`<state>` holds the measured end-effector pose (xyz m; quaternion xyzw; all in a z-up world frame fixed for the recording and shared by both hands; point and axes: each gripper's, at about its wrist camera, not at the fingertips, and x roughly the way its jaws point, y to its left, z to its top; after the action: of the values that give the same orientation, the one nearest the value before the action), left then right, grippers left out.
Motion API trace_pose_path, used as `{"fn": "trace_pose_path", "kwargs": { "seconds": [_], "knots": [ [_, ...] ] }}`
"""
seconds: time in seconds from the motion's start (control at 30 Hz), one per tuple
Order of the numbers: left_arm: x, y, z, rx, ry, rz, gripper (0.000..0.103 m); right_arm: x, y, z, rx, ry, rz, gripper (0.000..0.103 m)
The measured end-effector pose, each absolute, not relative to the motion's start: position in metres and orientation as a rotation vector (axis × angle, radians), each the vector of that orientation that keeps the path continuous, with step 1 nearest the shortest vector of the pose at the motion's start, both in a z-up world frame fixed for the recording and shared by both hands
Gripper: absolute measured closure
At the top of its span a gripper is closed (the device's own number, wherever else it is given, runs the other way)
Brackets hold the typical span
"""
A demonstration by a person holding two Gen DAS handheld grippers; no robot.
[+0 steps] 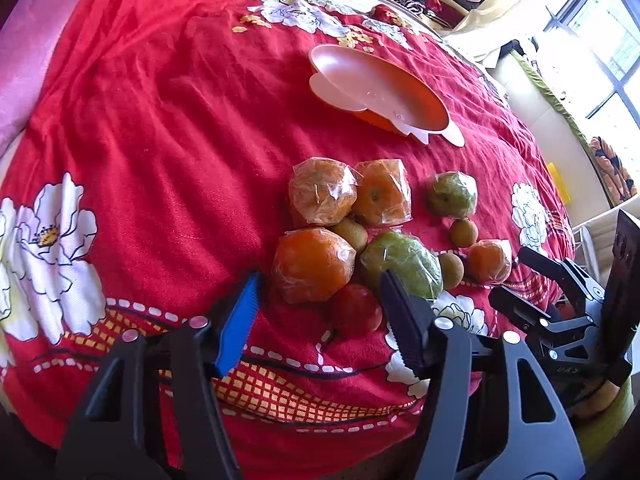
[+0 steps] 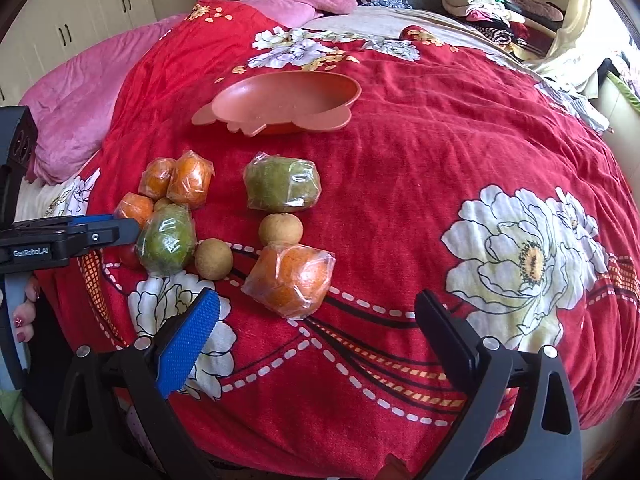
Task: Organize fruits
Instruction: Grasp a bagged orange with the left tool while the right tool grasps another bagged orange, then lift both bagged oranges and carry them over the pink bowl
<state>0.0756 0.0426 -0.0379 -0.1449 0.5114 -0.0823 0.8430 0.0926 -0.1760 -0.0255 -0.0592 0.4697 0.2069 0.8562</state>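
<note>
Plastic-wrapped fruits lie in a cluster on a red flowered bedspread [image 1: 160, 128]: several oranges, among them a near one [image 1: 314, 266] and another on the right [image 2: 290, 280], two green fruits [image 1: 402, 264] [image 2: 282, 184], small brown round fruits [image 2: 214, 259] and a small red fruit [image 1: 356, 310]. An orange-pink bowl [image 1: 384, 88] [image 2: 280, 100] sits empty beyond them. My left gripper [image 1: 320, 300] is open, its fingers either side of the near orange and red fruit, holding nothing. My right gripper [image 2: 318, 310] is open and empty just short of the right orange.
Pink pillows [image 2: 80, 100] lie at the bed's far left. Piled clothes [image 2: 492, 4] sit at the far right. A window [image 1: 600, 40] is to the right. The right gripper also shows in the left wrist view [image 1: 560, 300].
</note>
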Motion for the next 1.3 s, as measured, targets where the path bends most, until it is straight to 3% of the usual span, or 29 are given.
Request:
{"fn": "trace_pose_path", "kwargs": {
  "seconds": [0.07, 0.2, 0.77, 1.3],
  "knots": [
    [0.078, 0.044, -0.038, -0.309, 1.082, -0.185, 0.055, 0.095, -0.175, -0.026, -0.121, 0.996, 0.44, 0.025],
    [0.079, 0.049, -0.036, -0.299, 1.071, -0.192, 0.065, 0.098, -0.175, -0.028, -0.111, 1.009, 0.451, 0.031],
    [0.09, 0.044, -0.044, -0.201, 1.093, -0.238, 0.066, 0.113, -0.168, -0.036, -0.087, 1.042, 0.502, 0.058],
    [0.084, 0.05, -0.031, -0.265, 1.063, -0.246, 0.071, 0.121, -0.187, -0.014, -0.01, 0.989, 0.502, 0.062]
  ]
}}
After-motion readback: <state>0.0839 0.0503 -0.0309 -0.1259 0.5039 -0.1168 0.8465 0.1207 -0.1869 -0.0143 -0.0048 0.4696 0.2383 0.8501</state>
